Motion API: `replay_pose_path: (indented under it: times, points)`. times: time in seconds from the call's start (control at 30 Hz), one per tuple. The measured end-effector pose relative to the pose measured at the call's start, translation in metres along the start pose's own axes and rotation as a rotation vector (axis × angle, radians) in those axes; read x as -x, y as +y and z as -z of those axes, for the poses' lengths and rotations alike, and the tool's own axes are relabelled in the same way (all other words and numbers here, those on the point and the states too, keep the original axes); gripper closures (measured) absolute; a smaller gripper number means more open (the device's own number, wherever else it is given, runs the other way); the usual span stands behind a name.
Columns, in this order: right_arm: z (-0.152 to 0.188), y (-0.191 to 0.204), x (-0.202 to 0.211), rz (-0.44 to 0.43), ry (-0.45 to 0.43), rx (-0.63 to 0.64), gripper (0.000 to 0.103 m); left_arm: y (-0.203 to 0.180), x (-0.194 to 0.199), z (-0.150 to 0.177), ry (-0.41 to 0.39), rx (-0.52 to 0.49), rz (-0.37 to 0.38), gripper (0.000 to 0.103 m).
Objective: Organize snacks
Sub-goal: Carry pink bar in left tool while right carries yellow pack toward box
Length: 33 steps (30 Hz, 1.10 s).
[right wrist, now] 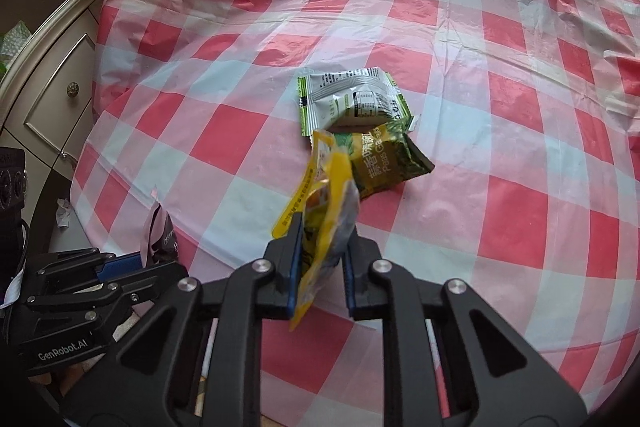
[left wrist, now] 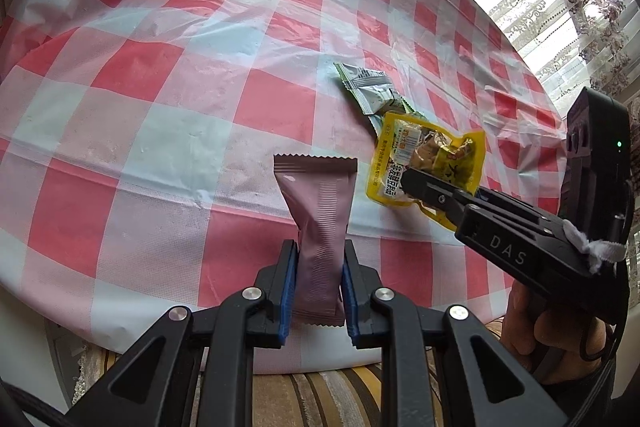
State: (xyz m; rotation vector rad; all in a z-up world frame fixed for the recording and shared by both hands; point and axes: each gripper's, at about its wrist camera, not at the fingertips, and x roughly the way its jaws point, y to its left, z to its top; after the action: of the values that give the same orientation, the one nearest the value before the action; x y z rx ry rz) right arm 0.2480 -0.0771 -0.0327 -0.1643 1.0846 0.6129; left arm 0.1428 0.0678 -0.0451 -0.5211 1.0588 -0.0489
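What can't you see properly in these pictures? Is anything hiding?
- Pink packet: its front label faces away in the left wrist view; in the right wrist view only an edge shows, beside the left gripper.
- Yellow packet: its print is folded and edge-on in the right gripper.
- Dark green packet: mostly hidden by the yellow packet in the left wrist view.
- White-green packet: its print is too small to read.

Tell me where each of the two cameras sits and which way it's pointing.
Left wrist: on the left hand-held gripper, facing across the checkered table; it grips a pink snack bar; the person's right hand shows.
Right wrist: on the right hand-held gripper, facing the table; it grips a yellow packet.
Shared: the yellow packet, the silver-green packet, each other's gripper.
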Motion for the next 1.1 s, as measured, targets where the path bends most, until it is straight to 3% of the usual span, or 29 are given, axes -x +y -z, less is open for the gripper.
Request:
replay_pose_path:
  times: [0.5,1.1]
  points:
    - [0.027,-0.029,0.058,-0.020,-0.083,-0.097,0.083,-0.048,0.013,-0.003,-0.038,-0.139,-0.044,0.082]
    - [0.096,-0.133,0.136,0.021,-0.173,-0.348,0.083,-0.194,-0.029,0.021,0.066,-0.418,0.026,0.082]
